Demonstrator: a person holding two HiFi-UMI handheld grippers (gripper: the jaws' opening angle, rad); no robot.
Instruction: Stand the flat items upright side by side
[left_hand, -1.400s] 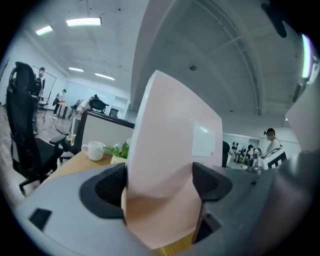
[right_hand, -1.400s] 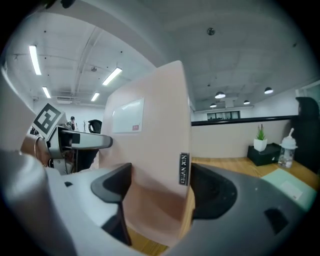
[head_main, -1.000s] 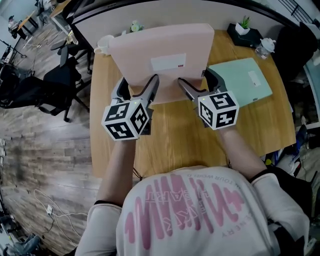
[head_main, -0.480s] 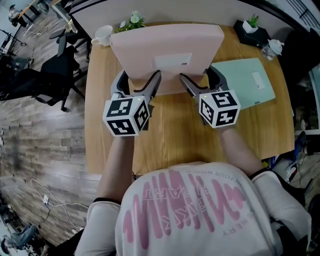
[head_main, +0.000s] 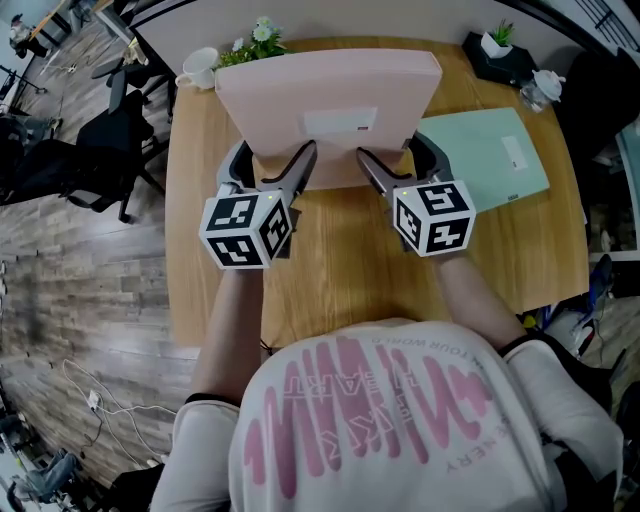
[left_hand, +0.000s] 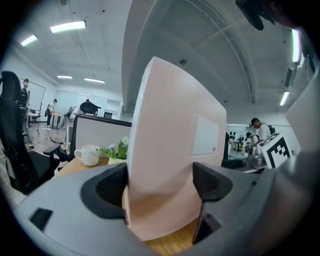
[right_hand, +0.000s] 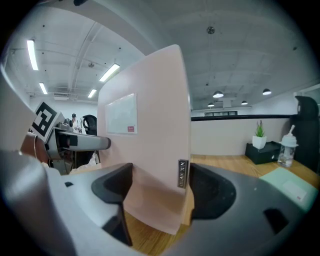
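The left gripper (head_main: 275, 160) clamps the left end of the pink folder (head_main: 330, 90), which stands upright over the wooden table (head_main: 340, 270). Only the left gripper view shows the folder filling the gap between the pads, with a white mug (left_hand: 89, 154) behind. The right gripper (head_main: 395, 160) grips the right end, its jaws having just been closing tighter. The right gripper view reveals a small metal tag (right_hand: 183, 174) on the folder's edge. Farther right, the head view shows a green folder (head_main: 490, 155) lying flat on the table.
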